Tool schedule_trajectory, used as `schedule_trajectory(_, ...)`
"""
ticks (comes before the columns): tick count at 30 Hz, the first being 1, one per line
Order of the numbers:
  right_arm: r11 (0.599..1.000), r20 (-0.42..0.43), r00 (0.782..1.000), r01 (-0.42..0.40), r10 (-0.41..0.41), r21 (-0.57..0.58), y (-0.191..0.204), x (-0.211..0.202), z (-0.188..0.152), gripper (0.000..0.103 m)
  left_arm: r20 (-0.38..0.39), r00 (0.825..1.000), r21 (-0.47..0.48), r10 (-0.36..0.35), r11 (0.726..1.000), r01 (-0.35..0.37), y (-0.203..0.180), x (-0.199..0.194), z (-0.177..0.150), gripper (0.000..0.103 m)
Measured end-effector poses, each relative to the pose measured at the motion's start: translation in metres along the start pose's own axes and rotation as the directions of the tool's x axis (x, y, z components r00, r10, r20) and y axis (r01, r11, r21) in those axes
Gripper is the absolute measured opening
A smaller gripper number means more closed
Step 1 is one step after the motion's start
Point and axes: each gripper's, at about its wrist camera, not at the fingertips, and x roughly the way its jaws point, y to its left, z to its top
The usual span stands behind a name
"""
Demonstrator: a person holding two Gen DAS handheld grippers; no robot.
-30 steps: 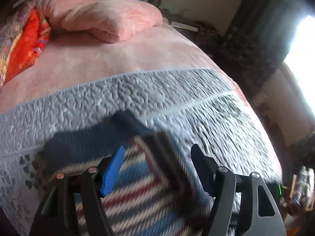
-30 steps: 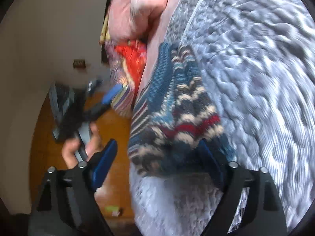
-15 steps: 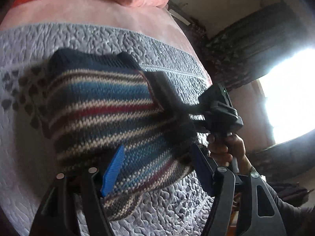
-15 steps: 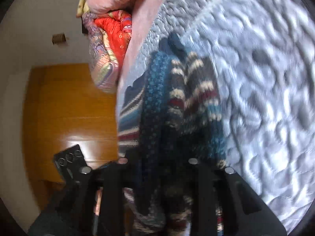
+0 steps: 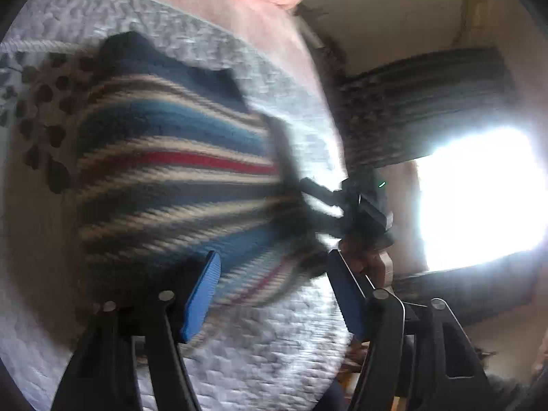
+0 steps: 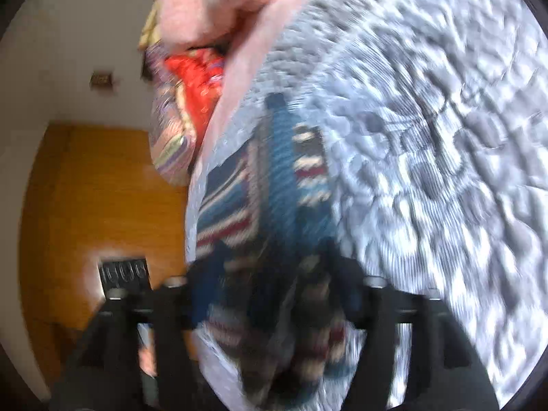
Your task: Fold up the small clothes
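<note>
Our striped knit garment lies already doubled on the grey quilt, close to the quilt's near edge, its navy band pointing toward the pink blanket further up the bed; from the right wrist view it runs lengthwise away from us, one half lapped over the other.

The right gripper appears clamped on the garment's near end, the wool bunched between its fingers; blur keeps us from reading exactly how much cloth is caught. The left gripper hangs just above the garment's lower edge with its blue pads well apart, holding nothing.

The risks, as we judge them: only one end is held, so a pull from the right could drag the whole bundle along the quilt rather than fold it, and the lapped half could slide off; the loose knit may also stretch or slip from the pinch; the quilt's edge is near, so a tug that way could spill the garment over.
</note>
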Motion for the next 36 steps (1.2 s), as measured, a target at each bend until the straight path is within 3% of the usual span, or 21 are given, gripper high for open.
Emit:
schedule_trajectory(3,0.998,-0.082,0.996,-0.021,0.016,-0.06,0.02,-0.004,-0.021,0.065,-0.028,0.999,0.019,0.015,1.0,-0.015,-0.004,0.007,0.002,0.064)
schedule_trajectory(5,0.993,-0.141,0.988,0.039,-0.056,-0.114,0.027,0.005,-0.031,0.046,-0.072,0.996,-0.015,0.049,0.999,-0.051,0.01,0.023,0.001,0.064)
schedule_trajectory(6,0.986,-0.155,0.98,0.106,-0.126,-0.13,0.025,0.011,-0.032,0.023,-0.084,0.994,-0.026,0.064,0.997,-0.067,0.015,0.027,0.0,0.063)
schedule_trajectory(8,0.986,-0.143,0.977,0.149,-0.158,-0.074,0.009,0.012,-0.028,0.021,-0.114,0.987,-0.023,0.114,0.993,-0.117,0.021,0.041,0.0,0.057)
schedule_trajectory(12,0.985,-0.128,0.977,0.17,-0.17,-0.014,-0.014,0.012,-0.027,0.02,-0.126,0.989,-0.024,0.081,0.996,-0.085,0.009,0.041,0.002,0.057)
schedule_trajectory(13,0.987,-0.12,0.979,0.161,-0.163,-0.027,-0.009,0.009,-0.029,0.022,-0.131,0.991,-0.015,0.04,0.999,-0.042,0.002,0.038,-0.001,0.057)
schedule_trajectory(15,0.985,-0.082,0.982,0.164,-0.168,-0.05,0.003,-0.002,-0.033,0.027,-0.144,0.989,0.017,0.027,1.0,-0.024,-0.007,0.036,-0.008,0.057)
schedule_trajectory(18,0.961,0.025,0.973,0.231,-0.23,-0.15,0.04,-0.02,-0.039,0.027,-0.18,0.979,-0.001,0.101,0.995,-0.102,0.01,0.051,-0.017,0.057)
schedule_trajectory(21,0.96,-0.033,0.985,0.16,-0.172,-0.232,0.074,-0.006,-0.051,0.027,-0.176,0.98,-0.077,0.092,0.991,-0.107,0.033,0.063,-0.019,0.056)
schedule_trajectory(23,0.937,-0.092,0.965,0.21,-0.244,-0.278,0.076,0.015,-0.058,0.027,-0.195,0.98,-0.104,0.032,0.993,-0.053,0.031,0.064,-0.022,0.055)
schedule_trajectory(25,0.924,-0.115,0.944,0.271,-0.31,-0.269,0.06,0.028,-0.054,0.015,-0.241,0.97,-0.073,-0.037,0.997,0.02,0.014,0.064,-0.026,0.055)
schedule_trajectory(26,0.924,-0.109,0.94,0.289,-0.324,-0.252,0.052,0.029,-0.048,0.0,-0.261,0.965,-0.038,-0.037,0.999,0.028,0.005,0.063,-0.029,0.055)
schedule_trajectory(28,0.943,-0.104,0.95,0.271,-0.294,-0.192,0.034,0.024,-0.038,0.0,-0.276,0.96,0.003,-0.041,0.999,0.043,-0.007,0.059,-0.03,0.055)
schedule_trajectory(29,0.961,-0.116,0.96,0.236,-0.253,-0.141,0.026,0.02,-0.034,0.0,-0.254,0.967,0.029,-0.02,0.999,0.028,-0.012,0.054,-0.026,0.055)
schedule_trajectory(32,0.968,-0.123,0.97,0.191,-0.211,-0.161,0.04,0.014,-0.035,0.004,-0.167,0.986,0.032,0.02,0.999,-0.015,-0.008,0.044,-0.01,0.056)
schedule_trajectory(34,0.969,-0.125,0.973,0.171,-0.194,-0.178,0.046,0.009,-0.037,0.003,-0.162,0.983,0.035,0.087,0.996,-0.082,0.005,0.047,-0.004,0.056)
schedule_trajectory(36,0.957,-0.145,0.955,0.234,-0.259,-0.171,0.034,0.009,-0.037,0.0,-0.217,0.968,-0.008,0.122,0.992,-0.127,0.028,0.062,-0.005,0.048)
